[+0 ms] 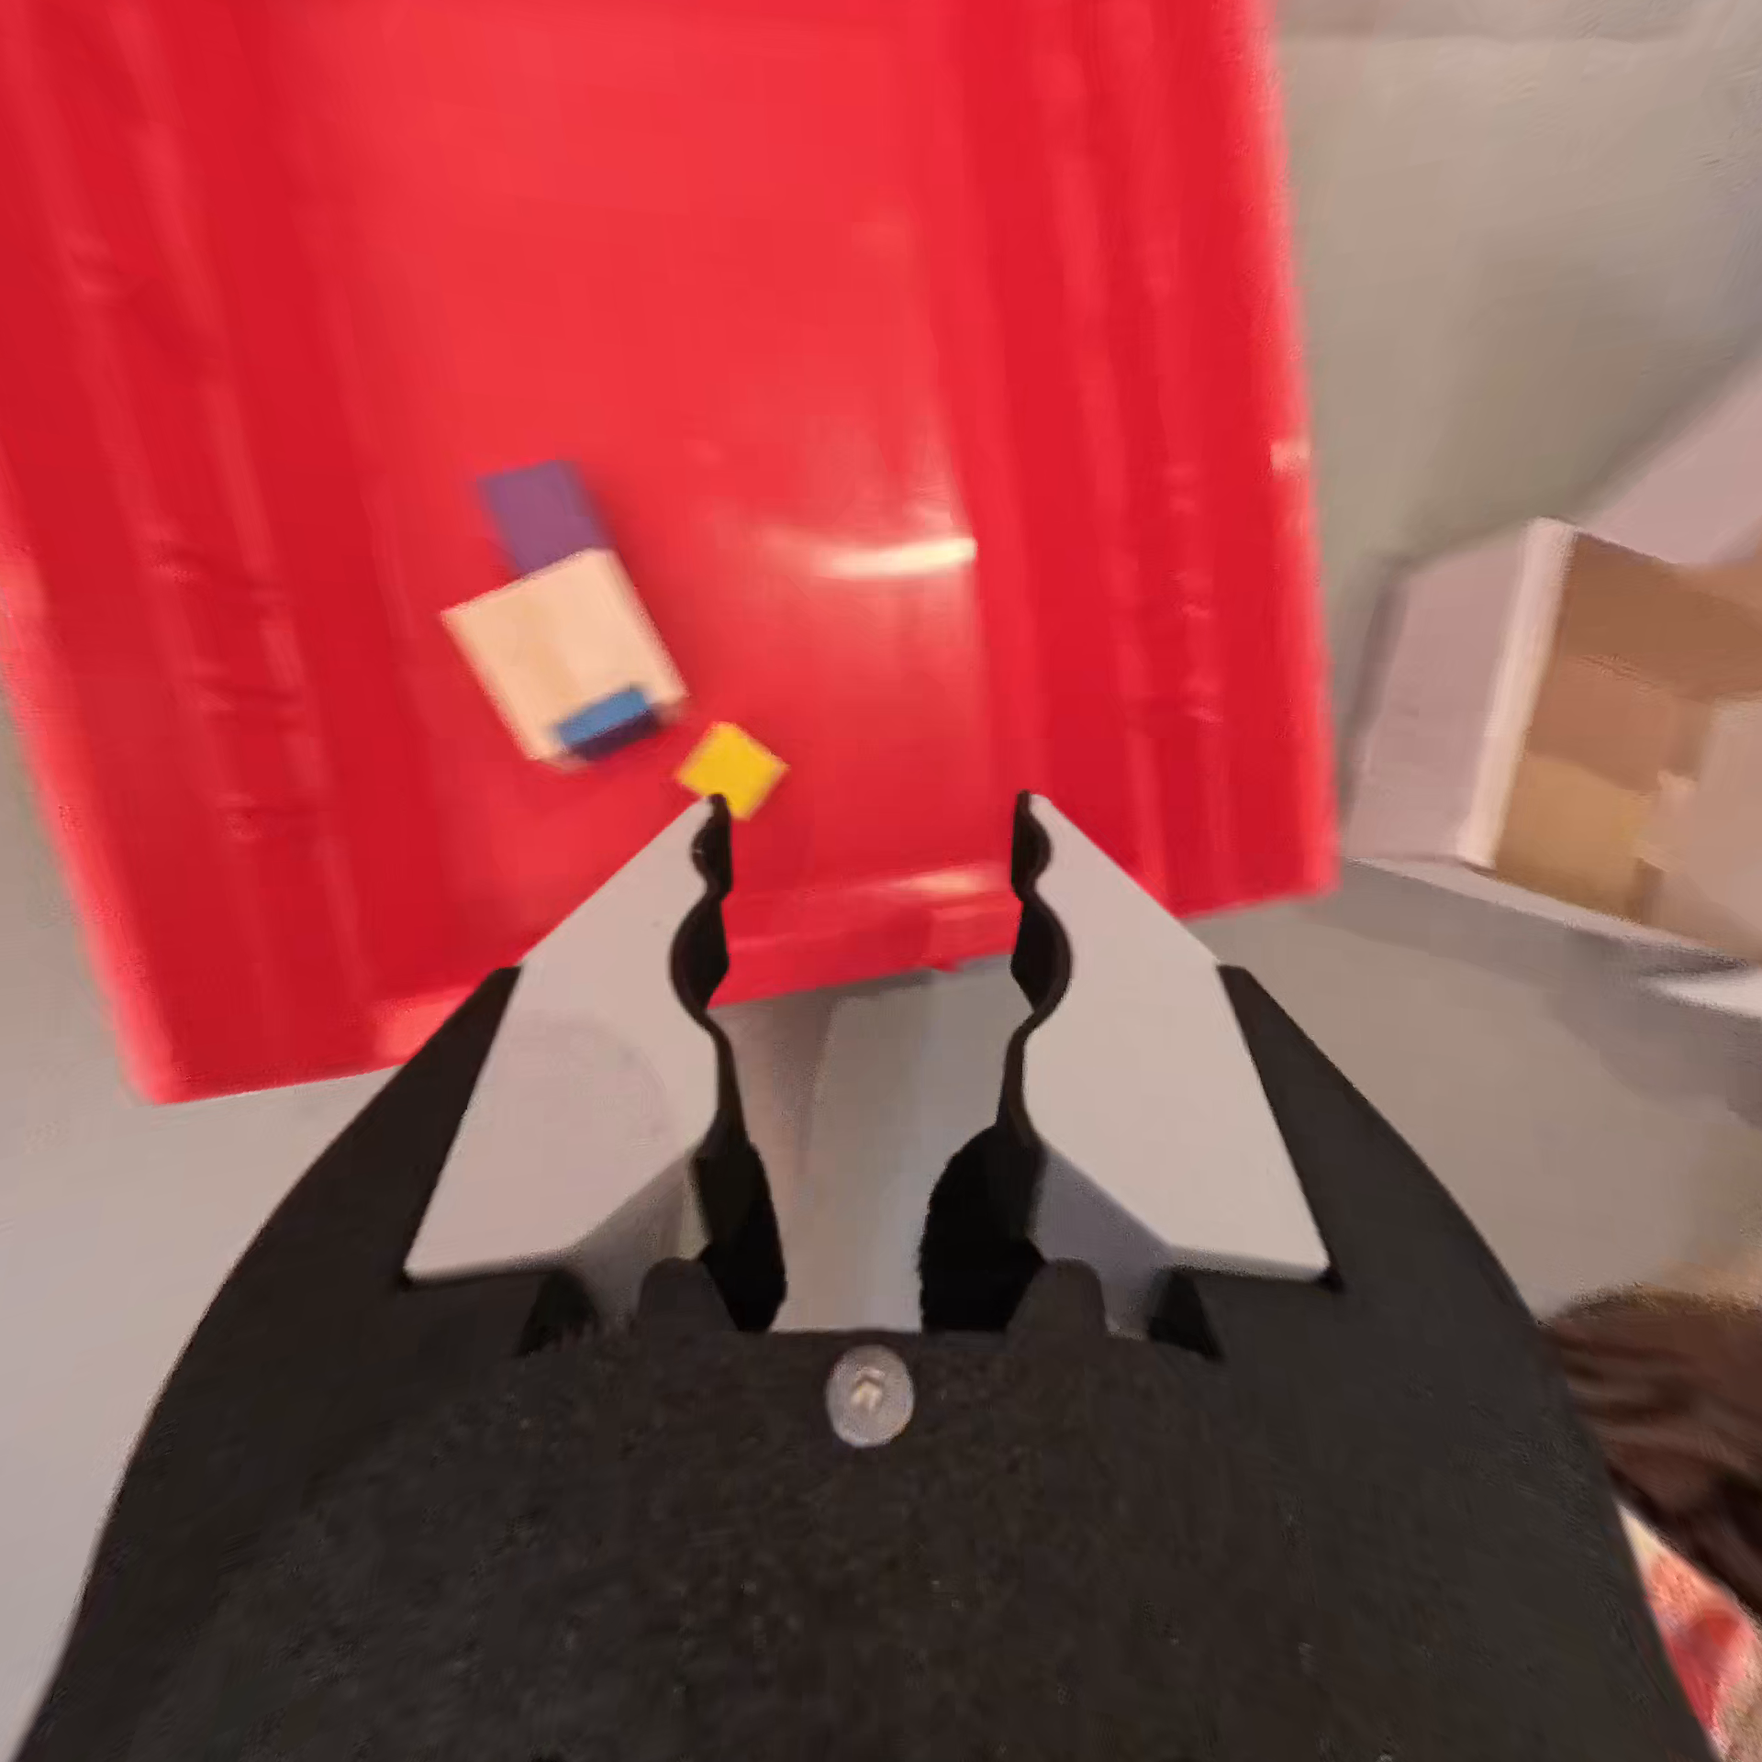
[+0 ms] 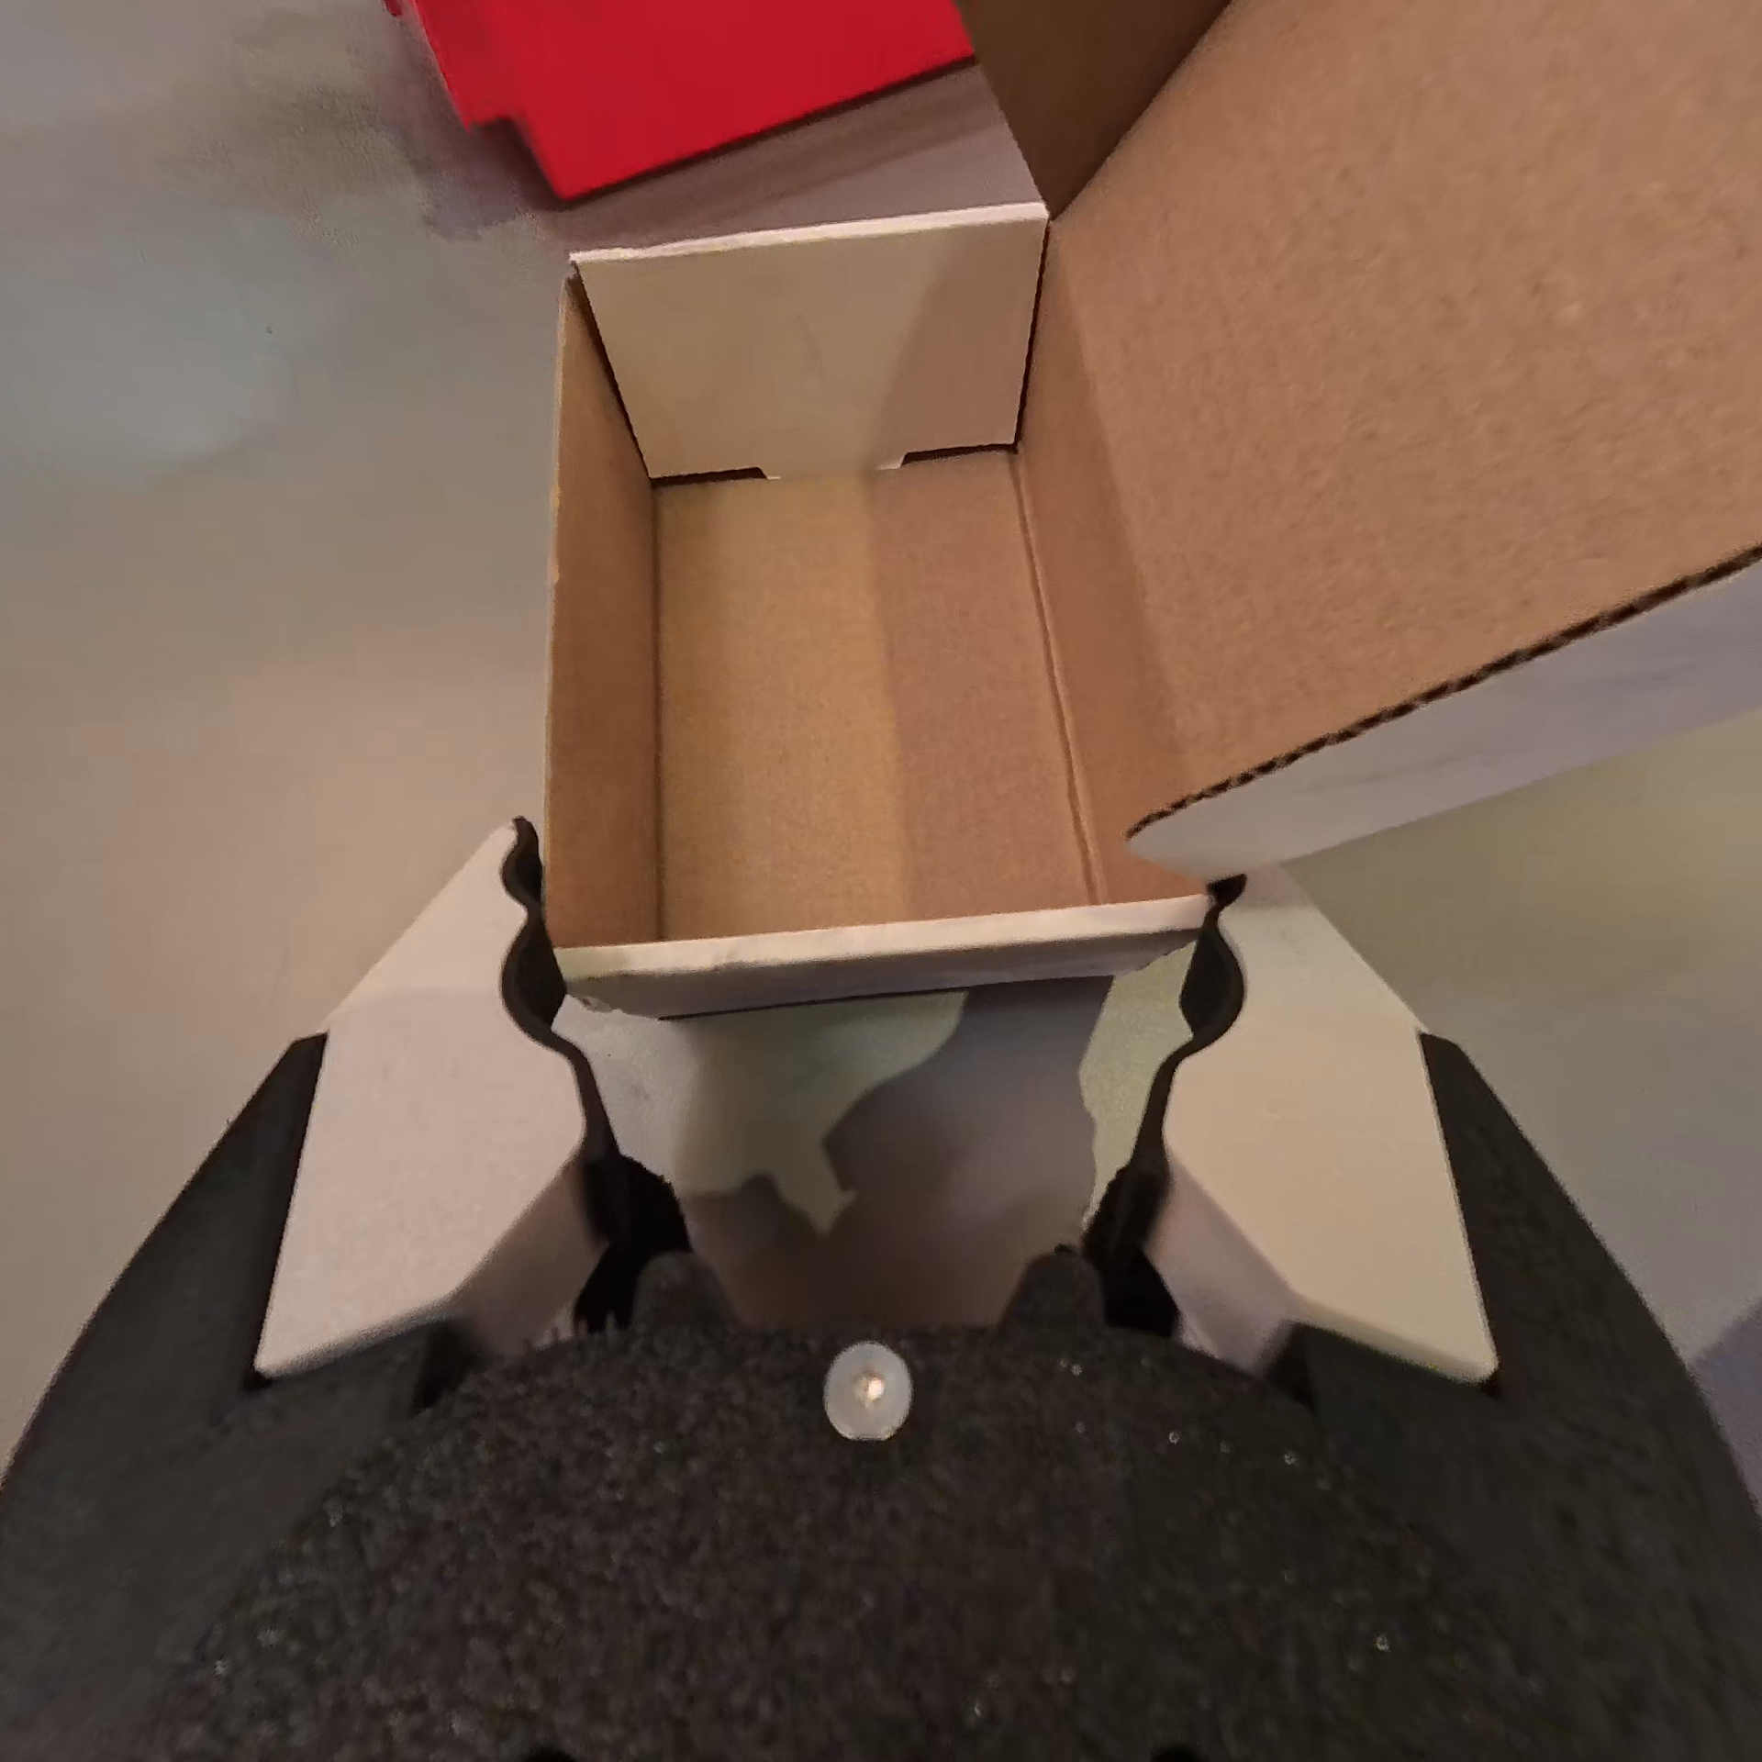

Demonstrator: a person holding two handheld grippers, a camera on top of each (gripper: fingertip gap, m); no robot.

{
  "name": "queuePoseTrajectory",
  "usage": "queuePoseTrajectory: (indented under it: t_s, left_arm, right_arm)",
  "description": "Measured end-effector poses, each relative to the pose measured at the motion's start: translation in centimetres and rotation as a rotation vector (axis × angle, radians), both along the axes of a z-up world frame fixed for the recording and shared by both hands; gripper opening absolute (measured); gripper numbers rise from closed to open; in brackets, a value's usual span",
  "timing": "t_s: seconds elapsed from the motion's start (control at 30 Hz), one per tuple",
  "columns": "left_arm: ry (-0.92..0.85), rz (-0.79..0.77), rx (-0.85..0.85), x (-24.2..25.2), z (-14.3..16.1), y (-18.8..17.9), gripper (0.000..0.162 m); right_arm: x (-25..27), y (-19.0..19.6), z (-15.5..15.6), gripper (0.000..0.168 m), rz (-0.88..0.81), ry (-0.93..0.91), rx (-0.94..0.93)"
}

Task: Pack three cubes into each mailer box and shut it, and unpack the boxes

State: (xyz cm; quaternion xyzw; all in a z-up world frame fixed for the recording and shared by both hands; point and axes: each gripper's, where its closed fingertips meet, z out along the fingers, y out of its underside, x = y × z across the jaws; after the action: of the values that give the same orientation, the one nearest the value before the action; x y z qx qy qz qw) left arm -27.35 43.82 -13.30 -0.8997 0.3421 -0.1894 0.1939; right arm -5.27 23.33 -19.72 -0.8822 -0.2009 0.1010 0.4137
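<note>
A red bin [image 1: 858,286] holds a yellow cube [image 1: 731,768], a white block [image 1: 563,648], a blue cube [image 1: 605,727] against its near end and a purple cube [image 1: 539,520] at its far end. My left gripper [image 1: 868,810] is open and empty above the bin's near edge, its left fingertip just short of the yellow cube. My right gripper [image 2: 875,863] straddles the near end of an open mailer box [image 2: 858,963], with both pads against its side walls. The box is empty inside. Its lid [image 2: 1382,429] stands up on the right.
The open mailer box also shows in the left wrist view [image 1: 1621,725], right of the bin. The bin's corner shows in the right wrist view [image 2: 715,86], beyond the box. Everything rests on a grey table [image 1: 191,1239]. A dark blurred shape [image 1: 1678,1411] sits at the lower right.
</note>
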Motion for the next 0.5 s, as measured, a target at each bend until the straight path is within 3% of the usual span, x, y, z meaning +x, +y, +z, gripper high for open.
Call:
queuePoseTrajectory:
  t_s: [0.1,0.23,0.5]
  left_arm:
    - [0.114,0.084,0.003,-1.4,-1.4,3.2,0.072]
    - [0.201,0.140,-0.057,-2.0,-3.1,5.3,0.081]
    - [0.283,0.202,-0.091,-2.0,-4.9,7.1,0.066]
  right_arm:
    - [0.0,0.0,0.0,0.132,0.002,-0.005,-0.002]
    - [0.0,0.0,0.0,0.133,0.003,-0.005,0.001]
    - [0.0,0.0,0.0,0.133,0.006,0.001,0.002]
